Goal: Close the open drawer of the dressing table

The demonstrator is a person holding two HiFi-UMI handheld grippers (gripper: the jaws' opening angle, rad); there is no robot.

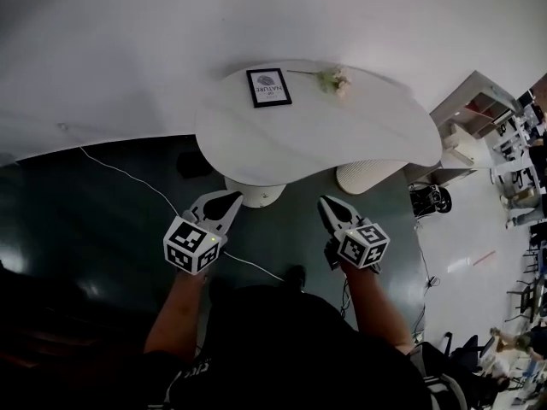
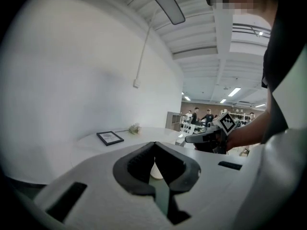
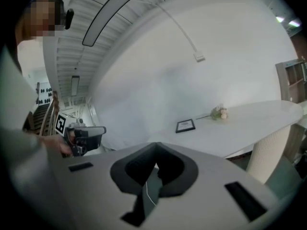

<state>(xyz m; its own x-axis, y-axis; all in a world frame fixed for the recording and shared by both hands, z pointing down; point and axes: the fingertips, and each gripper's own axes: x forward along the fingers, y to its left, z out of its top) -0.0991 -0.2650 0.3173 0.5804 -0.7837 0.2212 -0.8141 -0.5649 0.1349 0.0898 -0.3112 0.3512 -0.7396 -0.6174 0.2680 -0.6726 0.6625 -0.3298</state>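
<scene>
The white kidney-shaped dressing table stands against the white wall, and its two ribbed pedestals show under the front edge. On its top are a black picture frame and a small flower sprig. No drawer front shows in any view; the tabletop hides whatever is beneath it. My left gripper hovers just before the left pedestal, jaws together and empty. My right gripper is held level with it, near the right pedestal, also shut on nothing. Each gripper view shows the table ahead, beyond closed fingertips.
A white cable trails over the dark floor left of the table. A white shelf unit and a small wheeled object stand to the right. Several people stand far back in the room.
</scene>
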